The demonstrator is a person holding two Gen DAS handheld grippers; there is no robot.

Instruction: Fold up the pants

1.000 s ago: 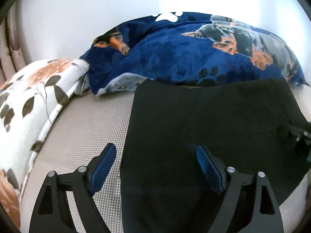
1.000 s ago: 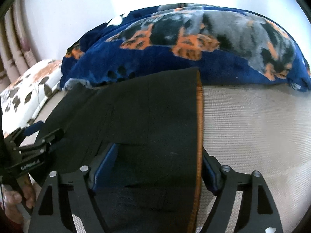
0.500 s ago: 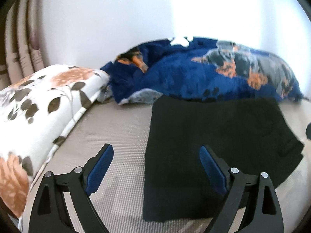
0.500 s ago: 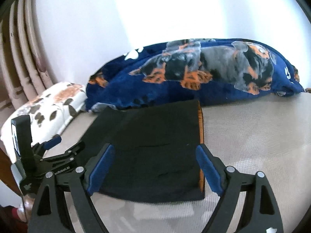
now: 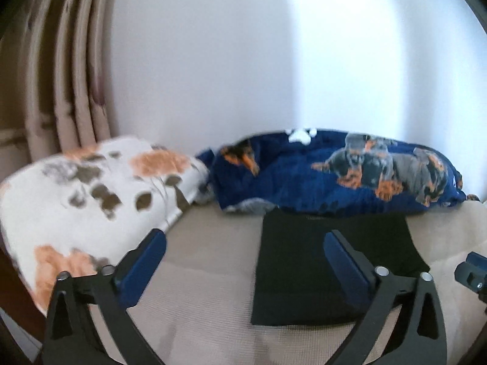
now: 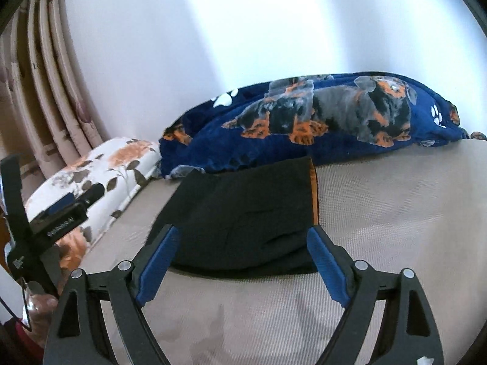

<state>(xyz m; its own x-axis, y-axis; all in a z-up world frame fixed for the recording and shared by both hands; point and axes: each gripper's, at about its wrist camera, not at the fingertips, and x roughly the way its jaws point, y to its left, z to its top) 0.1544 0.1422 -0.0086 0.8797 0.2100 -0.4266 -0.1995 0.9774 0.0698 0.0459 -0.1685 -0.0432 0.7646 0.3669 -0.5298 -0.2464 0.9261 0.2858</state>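
Your folded black fabric pants (image 5: 331,261) lie flat on the beige woven bed (image 5: 210,276), touching the navy dog-print blanket (image 5: 304,179). Only your right view shows their orange edge (image 6: 314,194). Left gripper (image 5: 243,261) and right gripper (image 6: 240,258) jaws gape wide, holding nothing.

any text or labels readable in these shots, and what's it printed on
White lettering on the side of the left gripper, seen in the right wrist view: blurred and tilted, too small to read.
A small white printed mark lower on the same gripper's body: also unreadable.
Black folded pants, dog-print blanket, floral pillow: no text visible.
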